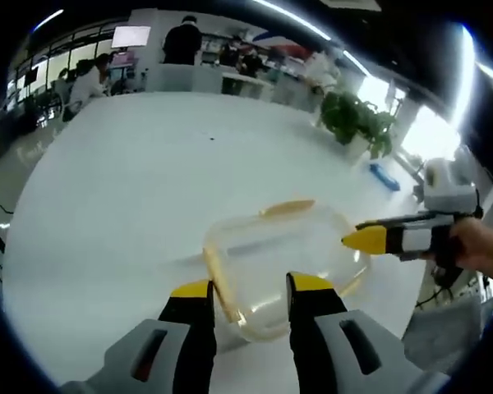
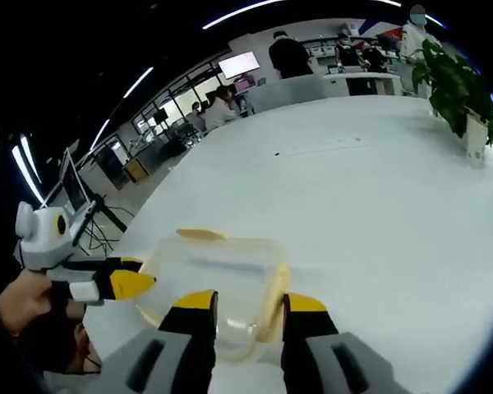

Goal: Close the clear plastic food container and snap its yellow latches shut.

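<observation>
I am holding both grippers, left gripper (image 1: 248,289) and right gripper (image 2: 245,302), jaws apart, over the clear container (image 1: 283,261) on the white surface (image 1: 131,189); it looks light, slippery; pressing its yellow latches (image 1: 289,207) seems best.

The clear plastic box (image 1: 281,264) sits flat on the white table (image 1: 131,197) near its edge. Its clear lid is on top. Yellow latches run along its sides — one long latch (image 1: 221,283) on one side, a short one (image 1: 288,206) at the far end.
</observation>
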The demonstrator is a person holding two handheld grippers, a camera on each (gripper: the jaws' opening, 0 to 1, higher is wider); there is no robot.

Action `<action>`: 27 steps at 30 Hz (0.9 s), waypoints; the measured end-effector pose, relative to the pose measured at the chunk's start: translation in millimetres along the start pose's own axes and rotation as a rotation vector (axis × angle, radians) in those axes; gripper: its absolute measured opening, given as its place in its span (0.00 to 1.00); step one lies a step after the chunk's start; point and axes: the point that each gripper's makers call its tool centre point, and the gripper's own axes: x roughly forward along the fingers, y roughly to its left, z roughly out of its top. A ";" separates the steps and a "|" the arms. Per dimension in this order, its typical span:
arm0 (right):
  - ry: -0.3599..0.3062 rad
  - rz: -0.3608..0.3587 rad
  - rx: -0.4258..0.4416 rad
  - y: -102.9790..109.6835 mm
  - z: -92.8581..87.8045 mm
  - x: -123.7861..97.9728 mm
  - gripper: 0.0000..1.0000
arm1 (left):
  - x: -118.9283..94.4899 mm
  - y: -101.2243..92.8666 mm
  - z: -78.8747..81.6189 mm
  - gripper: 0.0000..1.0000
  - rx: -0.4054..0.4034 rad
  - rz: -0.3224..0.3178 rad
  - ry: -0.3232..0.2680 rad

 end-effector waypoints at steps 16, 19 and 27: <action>0.016 -0.004 -0.052 0.3 2.2 -0.2 0.29 | -2.5 0.1 0.4 0.32 -0.010 0.024 -0.049; 0.015 0.010 -0.067 0.5 2.8 0.3 0.30 | -2.5 0.6 0.7 0.32 -0.014 0.028 -0.052; 0.030 0.024 -0.066 2.2 2.6 1.5 0.34 | -3.8 1.2 1.1 0.33 -0.034 0.047 -0.080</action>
